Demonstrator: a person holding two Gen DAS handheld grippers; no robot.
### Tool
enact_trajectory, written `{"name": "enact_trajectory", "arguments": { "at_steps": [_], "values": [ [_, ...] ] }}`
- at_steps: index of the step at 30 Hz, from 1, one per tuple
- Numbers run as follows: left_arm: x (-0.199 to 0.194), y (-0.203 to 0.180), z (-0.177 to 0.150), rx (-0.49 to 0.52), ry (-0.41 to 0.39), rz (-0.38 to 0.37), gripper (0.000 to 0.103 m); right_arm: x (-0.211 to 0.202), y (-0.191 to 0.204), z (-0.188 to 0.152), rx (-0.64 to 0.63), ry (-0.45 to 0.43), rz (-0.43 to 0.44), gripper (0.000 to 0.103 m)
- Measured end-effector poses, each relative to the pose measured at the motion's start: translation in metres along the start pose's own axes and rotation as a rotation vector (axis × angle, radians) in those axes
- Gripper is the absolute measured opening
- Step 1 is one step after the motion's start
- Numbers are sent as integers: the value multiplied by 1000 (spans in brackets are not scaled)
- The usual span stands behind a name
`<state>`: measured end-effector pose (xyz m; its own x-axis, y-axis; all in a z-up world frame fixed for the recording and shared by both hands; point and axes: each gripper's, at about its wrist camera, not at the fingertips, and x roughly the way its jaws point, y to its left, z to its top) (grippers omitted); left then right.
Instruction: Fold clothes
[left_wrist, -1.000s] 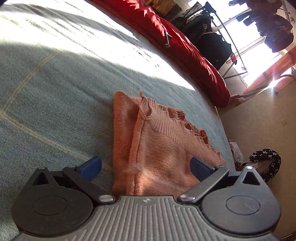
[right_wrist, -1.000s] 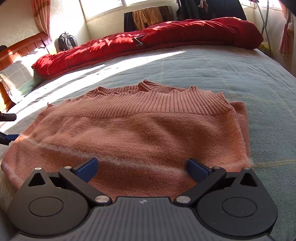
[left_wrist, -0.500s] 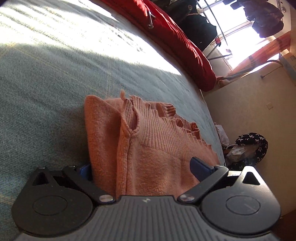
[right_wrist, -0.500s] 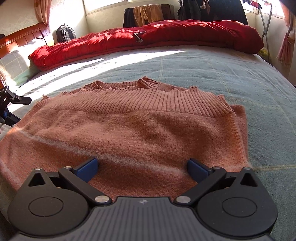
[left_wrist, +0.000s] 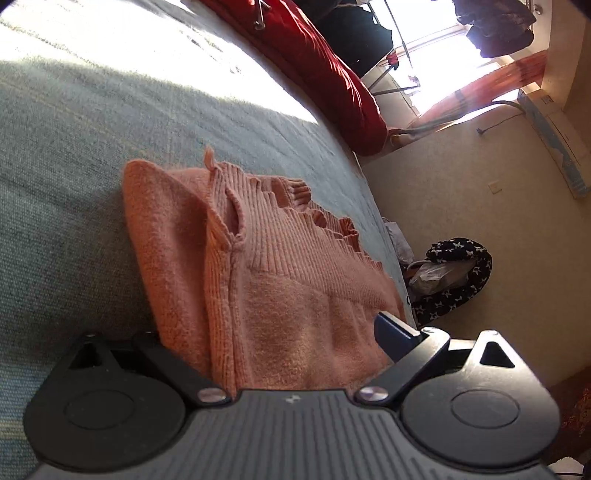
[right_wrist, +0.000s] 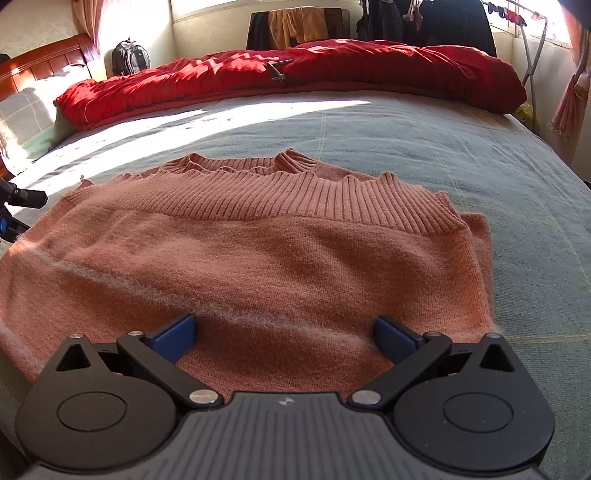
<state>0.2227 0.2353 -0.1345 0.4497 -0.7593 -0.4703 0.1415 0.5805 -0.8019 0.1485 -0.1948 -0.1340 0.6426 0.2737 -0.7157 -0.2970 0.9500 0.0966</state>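
Left gripper (left_wrist: 280, 334): jaws spread wide, straddling the left end of the folded sweater (left_wrist: 258, 280). One blue pad (left_wrist: 393, 338) shows above the knit; the other is hidden under or behind the fabric edge. A second ago both pads were visible and the sweater end lay just ahead of them; half a second ago the left pad was already half covered. So this gripper has moved forward onto the stacked layers. Not closed yet.

Sweater position: on the blue-grey bed (right_wrist: 461, 147), near its front edge, folded at least once, ribbed hem (right_wrist: 314, 199) on top and facing the red quilt (right_wrist: 295, 70) along the far edge. Collar rib peeks out behind the hem. A pale fuzzy crease runs diagonally across the top layer.

Right gripper (right_wrist: 284, 336): jaws wide apart, nothing between them, both blue pads (right_wrist: 175, 338) hovering at the near edge of the sweater, toward its right half. Across the three right wrist frames it has barely shifted, only a slight creep closer.

Judgement: the left side is setting up to pinch the left end for the next fold across; the right is waiting or about to take the near edge. Risk: the left pinch may catch only some layers and skew the stack.
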Motion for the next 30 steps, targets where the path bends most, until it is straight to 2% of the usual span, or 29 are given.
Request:
{"name": "enact_trajectory", "arguments": {
  "at_steps": [2, 6, 8, 10, 11, 13, 18, 30],
  "values": [
    [-4, -1, -5, 9, 11, -10, 93, 0, 0, 1, 4, 6, -1, 103],
    [-17, 6, -23, -19, 18, -53, 79, 1, -1, 2, 11, 12, 3, 103],
    [-16, 13, -20, -53, 20, -46, 70, 1, 0, 2, 10, 14, 0, 103],
    [-8, 23, -13, -105, 29, -26, 41, 1, 0, 3, 9, 15, -2, 103],
    [-4, 27, -10, -122, 36, -23, 34, 2, 0, 3, 10, 16, -3, 103],
    [2, 33, -8, -149, 46, -18, 33, 2, 0, 4, 12, 17, -4, 103],
    [1, 25, -19, -122, 12, 2, 32, 2, 0, 3, 1, 12, -1, 103],
    [4, 13, -22, -96, -37, 62, 27, -2, 6, 8, -3, 7, -34, 103]
  ]
}}
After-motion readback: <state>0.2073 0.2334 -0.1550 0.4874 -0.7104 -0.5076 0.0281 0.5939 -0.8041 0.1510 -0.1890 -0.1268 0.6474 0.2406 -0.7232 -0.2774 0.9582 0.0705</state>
